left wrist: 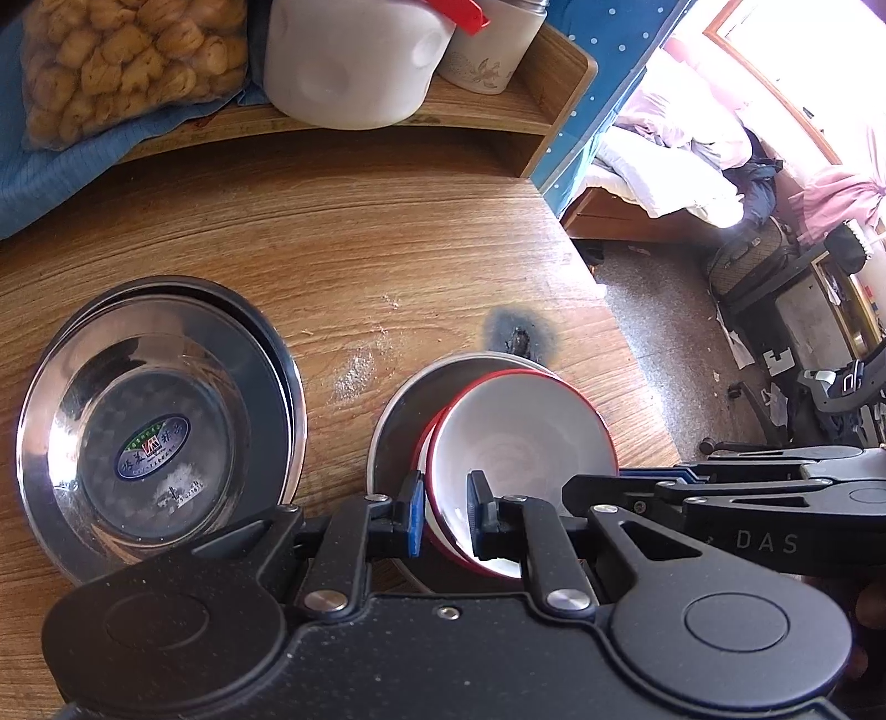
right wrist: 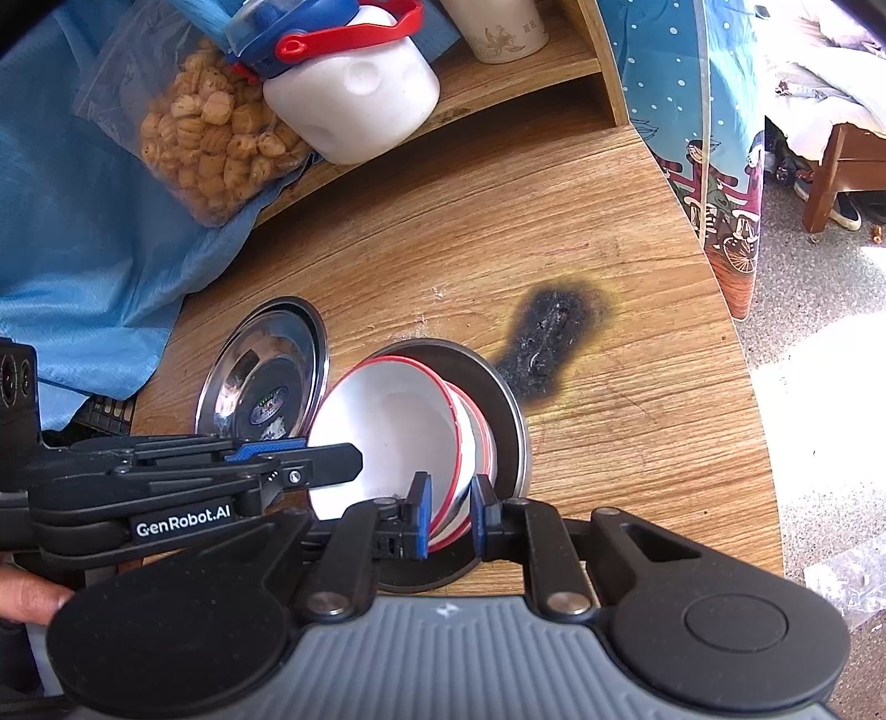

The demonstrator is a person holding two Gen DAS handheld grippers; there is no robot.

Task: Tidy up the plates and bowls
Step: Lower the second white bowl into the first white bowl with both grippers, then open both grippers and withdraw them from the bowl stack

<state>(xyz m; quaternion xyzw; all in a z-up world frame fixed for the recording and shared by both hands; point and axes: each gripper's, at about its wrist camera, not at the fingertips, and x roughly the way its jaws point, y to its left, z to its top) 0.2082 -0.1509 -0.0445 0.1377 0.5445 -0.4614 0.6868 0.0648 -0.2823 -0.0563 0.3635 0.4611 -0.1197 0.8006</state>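
White red-rimmed bowls (left wrist: 515,437), stacked on steel plate (left wrist: 404,410) near table's (left wrist: 387,232) right edge, rims pinched by left gripper (left wrist: 446,512) and right gripper (right wrist: 449,512), second steel plate (left wrist: 155,426) beside.

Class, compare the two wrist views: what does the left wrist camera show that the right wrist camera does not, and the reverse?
Left wrist only: the unmade bed and the office chair.

Right wrist only: the bottle's blue lid and a fingertip.

Both: the left gripper and right gripper, each clamped on the rim of the stacked red-rimmed white bowls, the steel plate under them, and the burn mark.
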